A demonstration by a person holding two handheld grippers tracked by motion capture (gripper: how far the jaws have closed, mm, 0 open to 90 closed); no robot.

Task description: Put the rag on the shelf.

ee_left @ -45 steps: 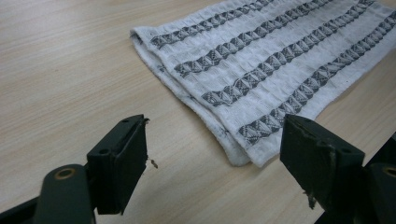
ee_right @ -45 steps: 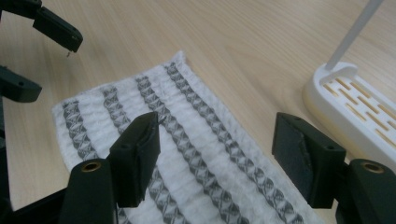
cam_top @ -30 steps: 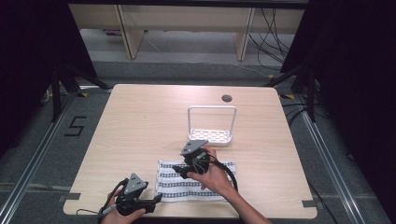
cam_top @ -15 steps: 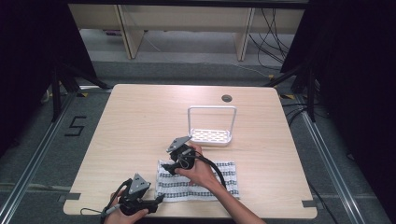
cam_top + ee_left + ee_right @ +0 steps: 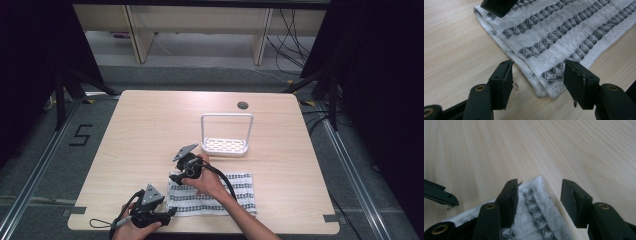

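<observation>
A white towel (image 5: 220, 196) with dark patterned stripes lies folded flat near the table's front edge. My right gripper (image 5: 177, 177) is open at the towel's far left corner. In the right gripper view, that gripper (image 5: 539, 197) straddles the corner of the towel (image 5: 534, 222) with its jaws apart. My left gripper (image 5: 169, 213) is open at the towel's near left corner. In the left gripper view, the left gripper (image 5: 539, 85) brackets the folded edge of the towel (image 5: 554, 37), which lies on the wood between the jaws.
A white wire-handled rack (image 5: 224, 144) stands behind the towel, mid-table. A round cable hole (image 5: 242, 105) sits near the far edge. The wooden table (image 5: 140, 130) is bare to the left. The right gripper's cable (image 5: 225, 181) runs across the towel.
My right gripper has moved left along the towel's far edge to its left corner. The left gripper has edged slightly right toward the near corner.
</observation>
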